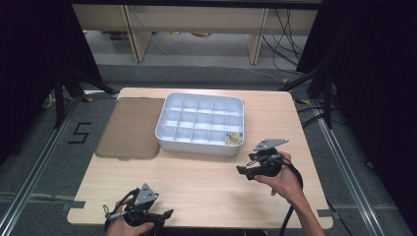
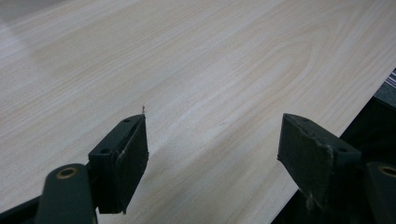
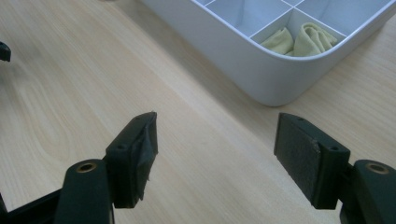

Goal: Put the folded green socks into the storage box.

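Both grippers are gaping, jaws apart on nothing. The right gripper (image 3: 215, 154) is hovering over bare table (image 3: 70, 84); just ahead, the white divided tray (image 3: 261, 70) is keeping a pale folded cloth (image 3: 303, 39) in its nearest corner compartment, probably for sorting. The left gripper (image 2: 212, 149) is idling near the table's edge.

The table (image 1: 206, 182) is pale wood-grain, smooth and matt. The tray (image 1: 169, 132) looks like white plastic with a slight sheen. The cloth (image 3: 303, 39) is soft, crumpled yellow-green fabric. The brown mat (image 1: 130, 128) is matt. The pads (image 3: 308, 158) are rough, worn black.
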Demonstrator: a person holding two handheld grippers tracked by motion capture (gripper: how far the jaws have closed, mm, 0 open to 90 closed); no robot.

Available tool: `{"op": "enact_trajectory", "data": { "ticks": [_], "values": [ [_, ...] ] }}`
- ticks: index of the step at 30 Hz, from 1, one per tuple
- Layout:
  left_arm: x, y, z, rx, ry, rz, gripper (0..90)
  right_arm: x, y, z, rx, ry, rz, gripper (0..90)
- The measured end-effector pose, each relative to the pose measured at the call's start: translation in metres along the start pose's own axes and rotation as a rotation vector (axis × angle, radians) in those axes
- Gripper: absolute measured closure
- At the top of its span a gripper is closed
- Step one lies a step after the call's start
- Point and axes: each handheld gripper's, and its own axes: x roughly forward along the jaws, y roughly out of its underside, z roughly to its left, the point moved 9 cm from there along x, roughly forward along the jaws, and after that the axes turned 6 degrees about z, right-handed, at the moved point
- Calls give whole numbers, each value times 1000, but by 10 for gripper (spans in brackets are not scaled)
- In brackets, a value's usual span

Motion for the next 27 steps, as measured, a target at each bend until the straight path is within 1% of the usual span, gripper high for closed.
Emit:
{"op": "enact_trajectory", "data": {
  "ticks": [1,2,3,4,5,6,7,8,9,10,11,12,13,14,15,16,17,18,19,20,21,22,24,25,26,27],
  "values": [
    [0,0,0,-4,-1,-4,235,0,0,0,-15,-3,-8,310],
    [0,0,0,-8,1,-4,235,-1,1,-2,-8,12,-2,311],
    [0,0,1,-11,0,-5,235,1,0,-1,-7,5,-40,310],
    [0,0,1,-11,0,-5,235,-1,3,-2,-15,12,-13,311],
    [-1,0,1,-2,-2,-3,235,-1,2,-1,-12,8,-35,311],
    [-1,0,1,0,0,-2,235,0,3,0,-13,7,-43,310],
    [-1,0,1,0,0,-2,234,-2,6,0,-7,10,-21,309],
    [-1,0,1,-6,-4,0,233,-1,7,0,-14,8,-32,308],
    [-1,0,1,-5,-4,0,231,-1,9,1,-7,2,-29,304],
    [-1,0,1,-2,-2,-3,229,-3,12,1,-5,1,-11,297],
    [0,0,2,2,-2,-4,226,0,10,2,-2,1,-57,292],
    [-1,-1,0,-17,4,-8,223,-2,12,1,-13,5,-44,289],
    [-2,0,1,4,7,6,217,-4,16,2,0,0,-22,274],
    [-2,0,1,-6,-2,-3,210,-2,15,3,14,0,-45,259],
    [-2,-1,1,-10,3,-7,205,-4,18,3,1,1,-34,253],
    [-3,-1,0,-1,7,-4,204,-4,21,4,10,-2,-32,249],
    [-3,-1,1,-2,6,-6,203,-3,22,4,8,-1,-34,245],
    [-3,-1,1,-2,5,-7,199,-3,23,6,21,0,-40,240],
    [-2,-1,0,-10,8,-7,195,-1,23,6,28,2,-71,234],
    [-2,-1,1,-3,7,-6,193,-4,26,5,13,3,-45,233],
    [-2,-1,0,-3,8,-6,192,-4,29,7,32,0,-37,233],
    [-2,-1,0,-4,9,-6,190,-4,28,5,16,9,-56,232],
    [-2,-1,0,-5,10,-7,181,-4,32,7,30,-1,-47,232],
    [-2,-1,0,-8,13,-7,174,-4,33,6,21,0,-53,232],
    [-2,-1,0,-8,14,-7,167,-4,35,7,29,0,-51,230],
    [-1,-1,0,-15,8,-12,162,-4,35,7,24,-1,-57,225]
  ]
}}
